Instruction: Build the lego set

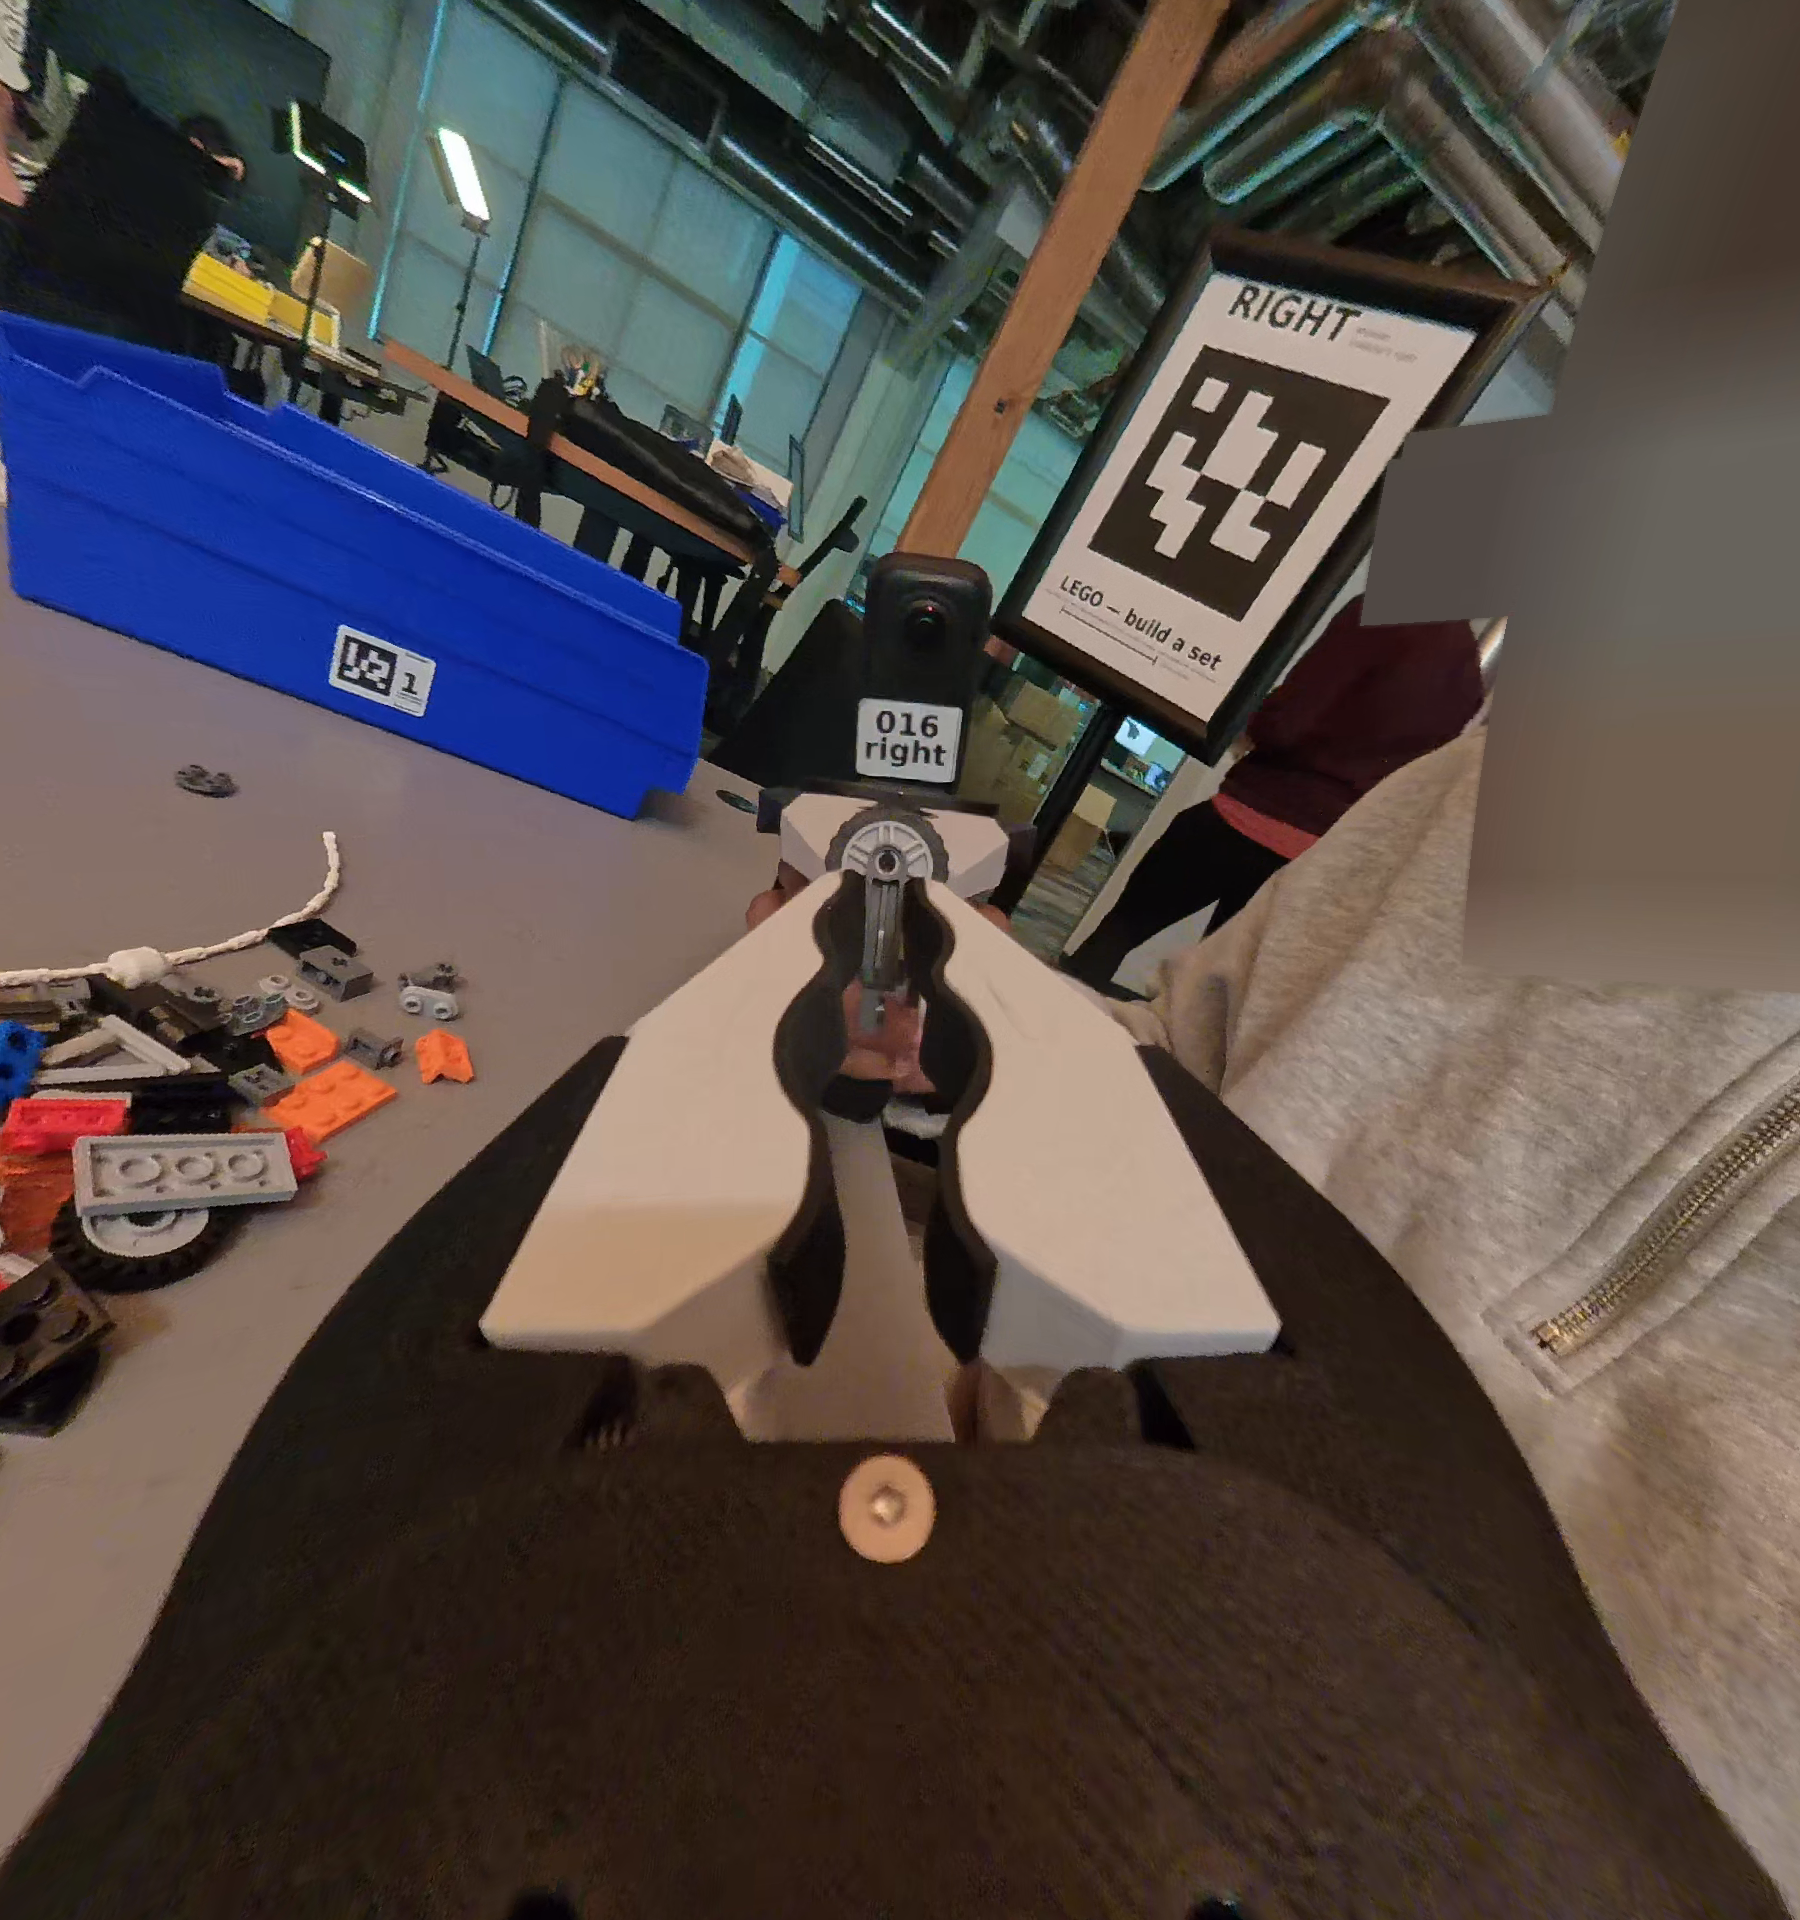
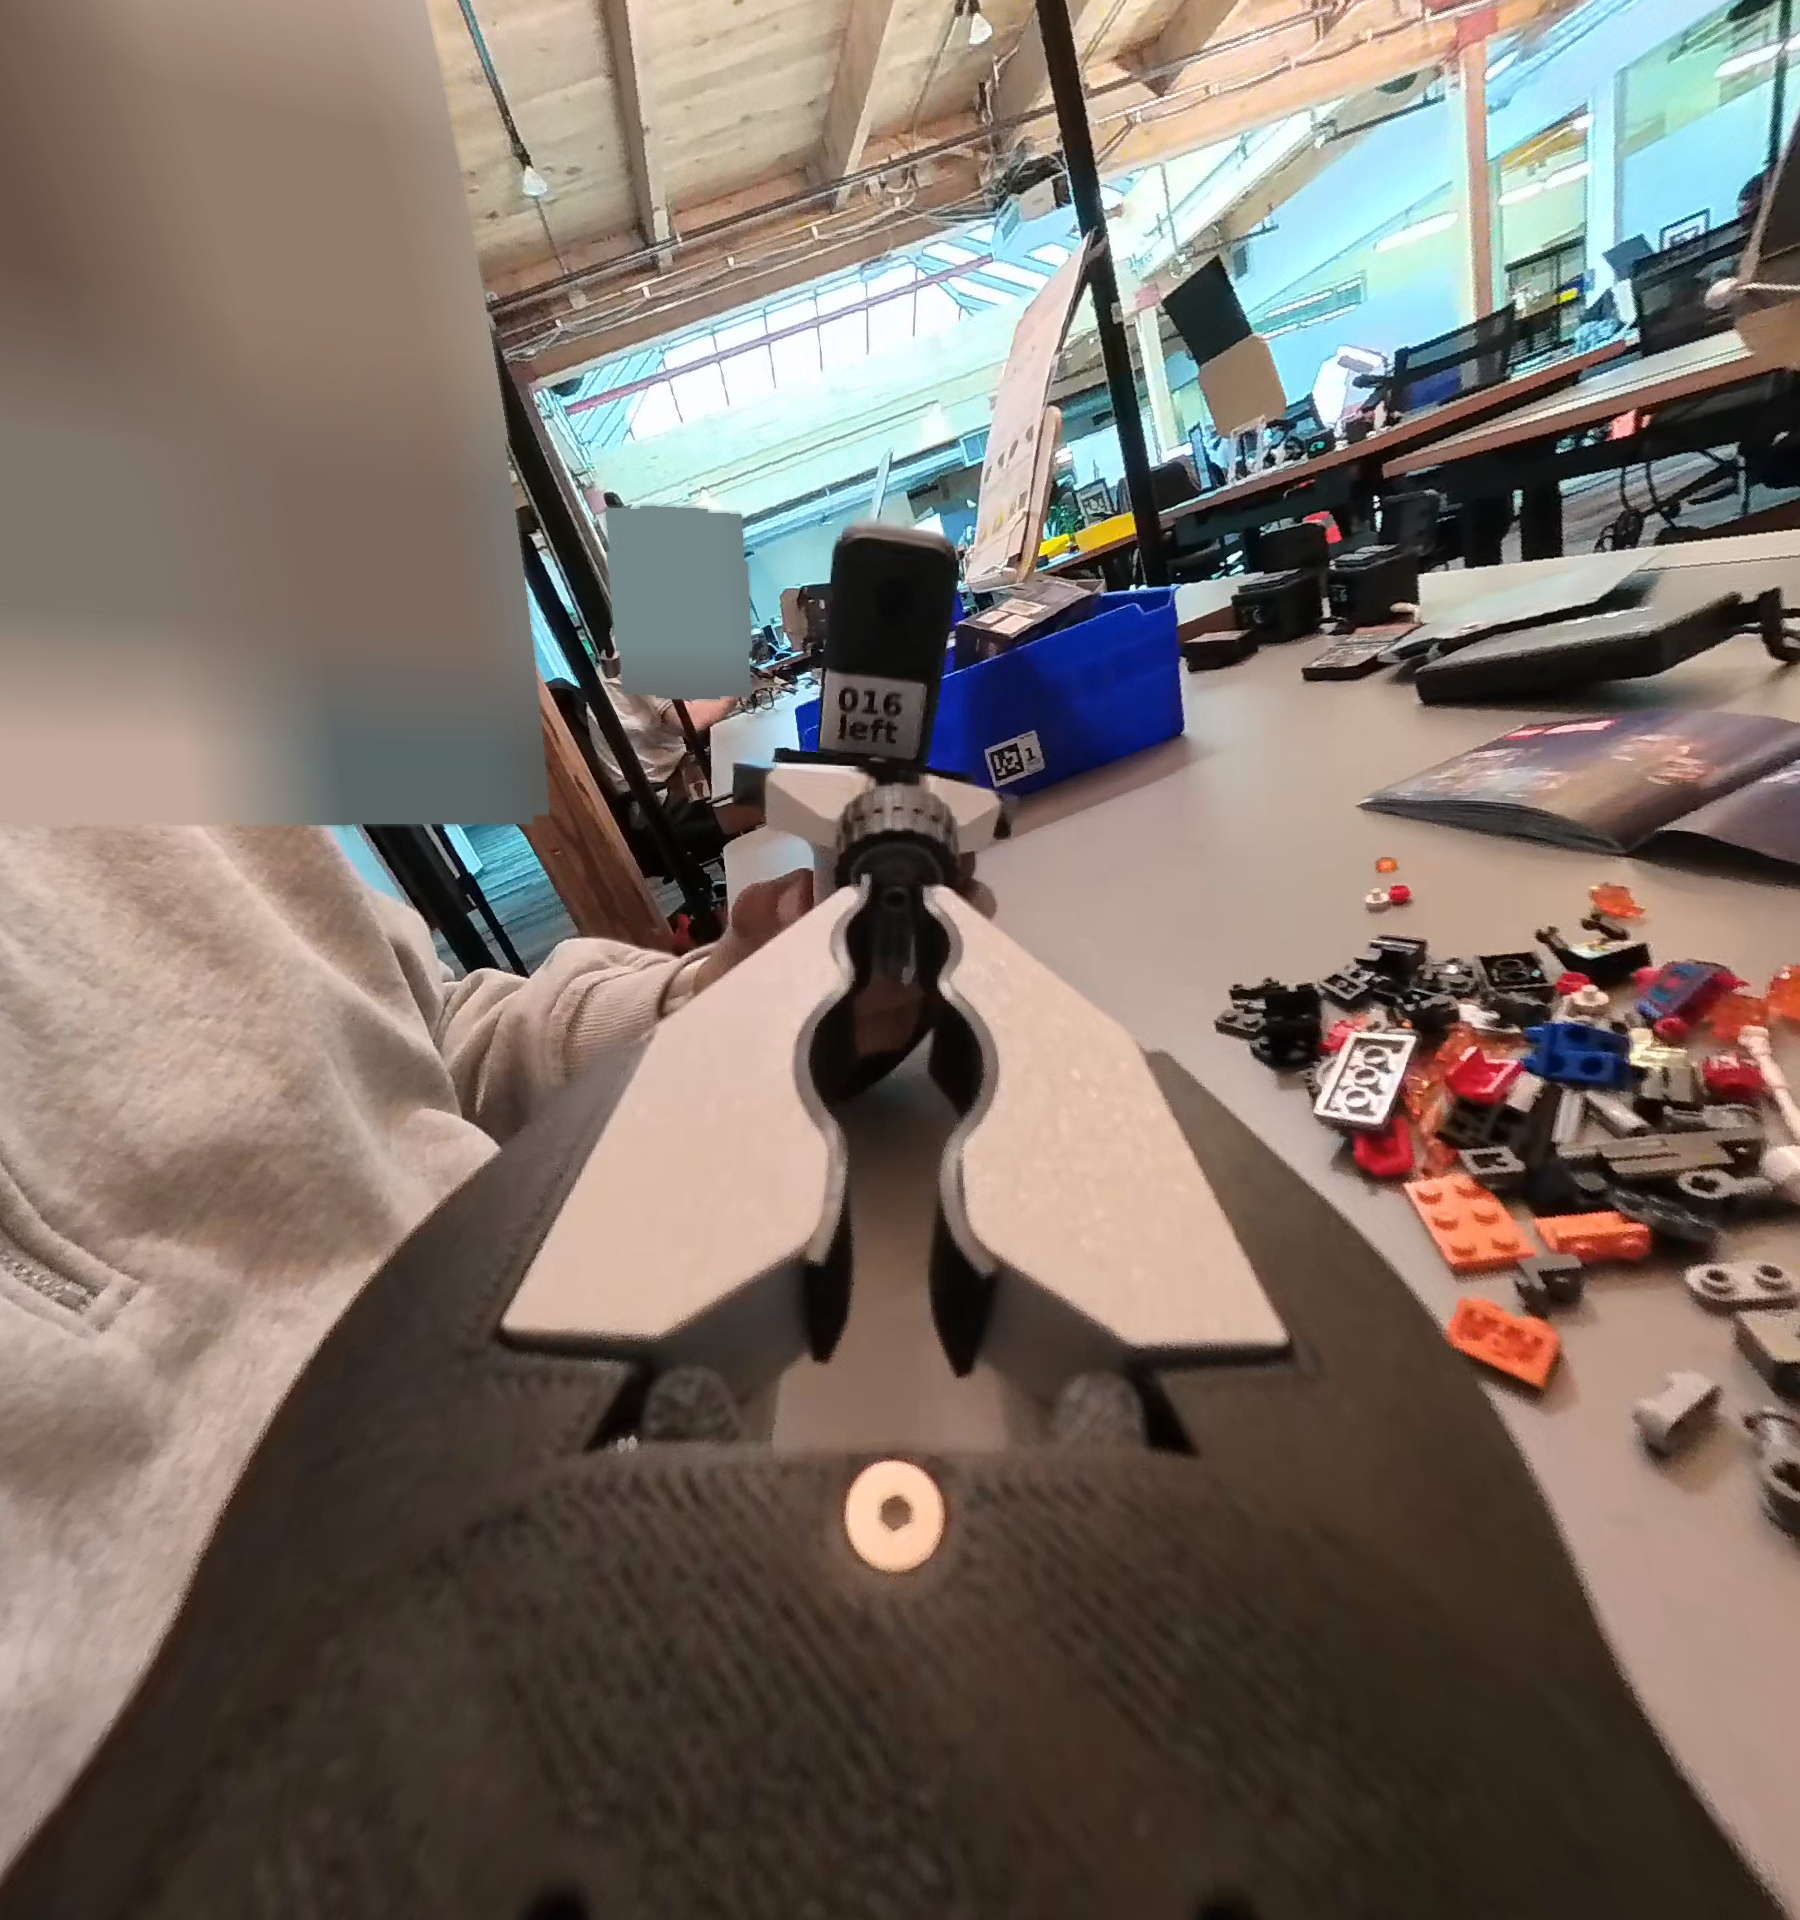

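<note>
Wheel (image 1: 888, 854) on its axle (image 1: 880, 935) lies lengthwise between facing tongs; left tongs (image 1: 883, 971) grip axle; right tongs (image 2: 896, 935) grip wheel.

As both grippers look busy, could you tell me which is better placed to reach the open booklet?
Probably the right gripper: the booklet lies ahead beside it in its view, but is out of the left gripper view. Both are shut on the wheel assembly, though.

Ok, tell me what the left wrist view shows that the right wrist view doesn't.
Only the left wrist view: a framed sign on a stand, and the wheel's grey hub. Only the right wrist view: an open booklet on the table. Both: the blue bin, the loose brick pile, and the two grippers meeting tip to tip around a small wheel part.
</note>
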Tool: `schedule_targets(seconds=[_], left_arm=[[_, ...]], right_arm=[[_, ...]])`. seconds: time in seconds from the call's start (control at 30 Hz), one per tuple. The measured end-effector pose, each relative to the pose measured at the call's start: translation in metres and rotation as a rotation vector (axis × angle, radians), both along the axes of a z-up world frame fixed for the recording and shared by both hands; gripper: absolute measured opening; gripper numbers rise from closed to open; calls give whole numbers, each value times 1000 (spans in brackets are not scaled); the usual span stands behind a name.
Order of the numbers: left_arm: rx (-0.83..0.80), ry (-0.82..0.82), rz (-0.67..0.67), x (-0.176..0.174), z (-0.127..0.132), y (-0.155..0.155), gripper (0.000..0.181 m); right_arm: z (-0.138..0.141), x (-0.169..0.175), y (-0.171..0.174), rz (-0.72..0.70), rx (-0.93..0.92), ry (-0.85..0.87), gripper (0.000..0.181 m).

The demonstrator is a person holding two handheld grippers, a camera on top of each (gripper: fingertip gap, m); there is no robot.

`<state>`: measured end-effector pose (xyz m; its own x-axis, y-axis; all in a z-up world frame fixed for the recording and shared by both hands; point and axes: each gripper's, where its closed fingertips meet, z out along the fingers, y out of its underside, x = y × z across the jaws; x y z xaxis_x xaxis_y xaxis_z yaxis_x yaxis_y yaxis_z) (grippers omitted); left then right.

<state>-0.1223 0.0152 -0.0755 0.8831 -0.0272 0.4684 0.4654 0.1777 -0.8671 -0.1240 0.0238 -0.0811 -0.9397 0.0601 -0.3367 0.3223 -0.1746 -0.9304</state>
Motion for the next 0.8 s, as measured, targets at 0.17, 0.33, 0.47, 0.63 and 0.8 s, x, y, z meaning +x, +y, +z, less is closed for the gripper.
schedule_targets(seconds=[0.17,0.33,0.47,0.63,0.8], left_arm=[[32,-53,45,-6,-1,2,6],[22,-58,71,-9,-2,1,6],[31,-77,76,-10,-3,1,6],[46,-93,73,-11,-2,0,6],[51,-105,77,-13,-3,-1,6]], right_arm=[[0,-5,2,-10,-16,-41,4],[-1,-7,3,-31,-8,-42,4],[-1,-8,3,-40,-4,-42,4],[-2,-8,3,-33,-5,-47,4],[-2,-8,3,-39,0,-39,4]])
